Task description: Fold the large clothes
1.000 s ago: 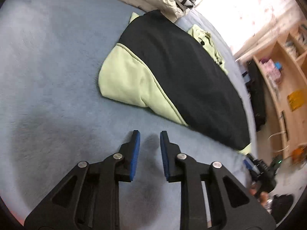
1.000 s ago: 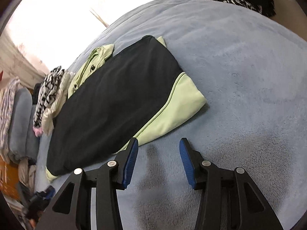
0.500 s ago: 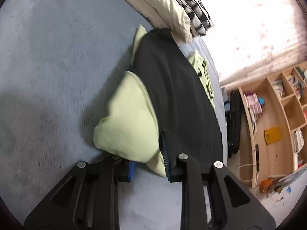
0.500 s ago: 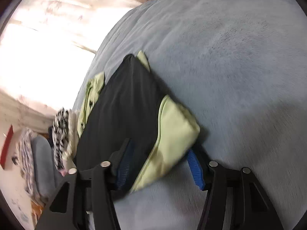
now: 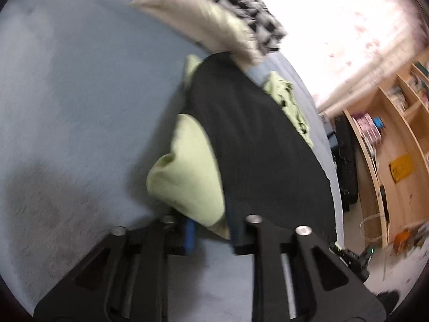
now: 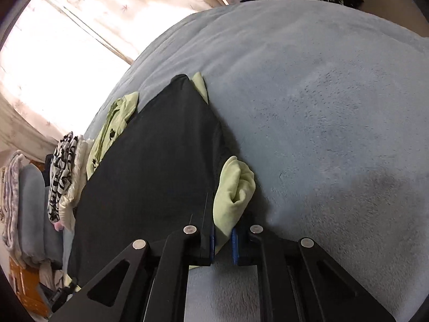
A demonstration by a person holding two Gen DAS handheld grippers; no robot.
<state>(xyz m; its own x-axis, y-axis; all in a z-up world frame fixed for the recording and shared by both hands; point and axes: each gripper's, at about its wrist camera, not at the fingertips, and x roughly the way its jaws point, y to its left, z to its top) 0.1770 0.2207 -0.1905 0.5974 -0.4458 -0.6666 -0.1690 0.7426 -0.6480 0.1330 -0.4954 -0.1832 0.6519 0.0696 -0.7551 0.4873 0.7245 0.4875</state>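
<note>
Broadly, the plush grey-blue bed cover point(image 6: 335, 123) carries the large black and pale-green fleece garment point(image 5: 257, 145), lying folded lengthwise near the cover's window side. It looks soft, thick and limp, light but bulky, so it should sag and bunch unless taken at its layered near edge. The right gripper point(image 6: 223, 244) pinches the green hem; the left gripper point(image 5: 211, 232), jaws opening, straddles that hem.
</note>
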